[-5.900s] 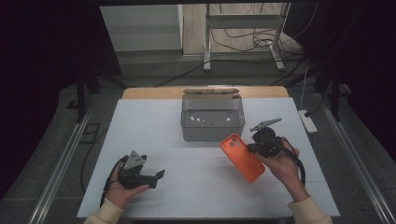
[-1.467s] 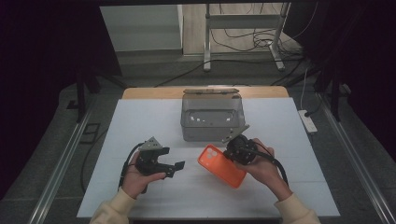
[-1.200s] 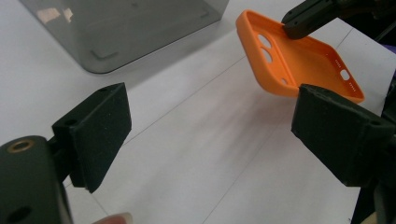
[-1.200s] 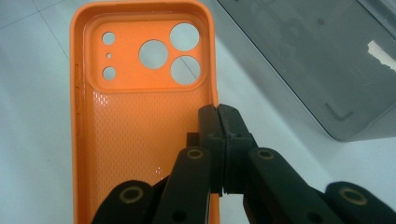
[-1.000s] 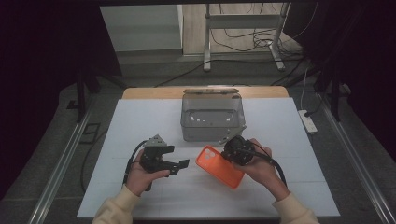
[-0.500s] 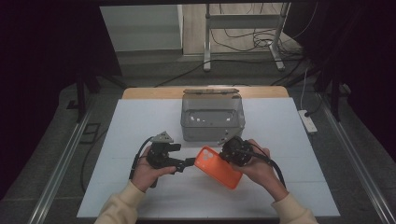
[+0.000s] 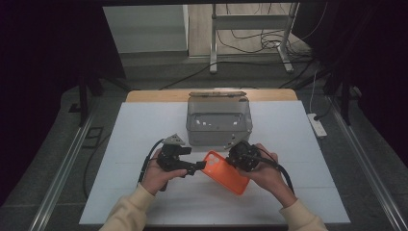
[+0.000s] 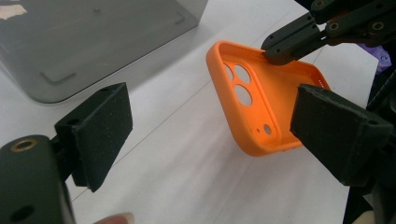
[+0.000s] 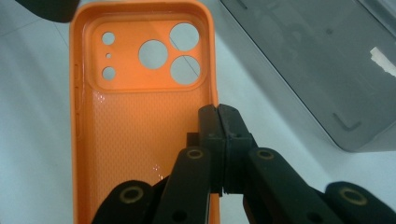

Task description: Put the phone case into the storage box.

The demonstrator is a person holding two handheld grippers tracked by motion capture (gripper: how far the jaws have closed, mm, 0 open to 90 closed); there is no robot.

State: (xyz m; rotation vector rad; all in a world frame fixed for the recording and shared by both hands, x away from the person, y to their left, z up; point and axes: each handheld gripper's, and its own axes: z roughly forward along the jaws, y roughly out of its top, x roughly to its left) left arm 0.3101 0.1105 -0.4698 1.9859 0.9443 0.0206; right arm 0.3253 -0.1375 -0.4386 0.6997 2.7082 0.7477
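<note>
Tool (image 9: 218, 140) on right pinches orange case (image 9: 140, 116) rim, seemingly held aloft.

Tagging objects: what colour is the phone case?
Orange phone case, clearest in the right gripper view.

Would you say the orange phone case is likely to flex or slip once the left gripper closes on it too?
Probably it flexes: the orange phone case is an empty, thin-walled shell with camera cut-outs. It looks light, since the right gripper holds it tilted off the table by one side wall. Its smooth rim may slip between the left gripper pads, so grip gently.
</note>
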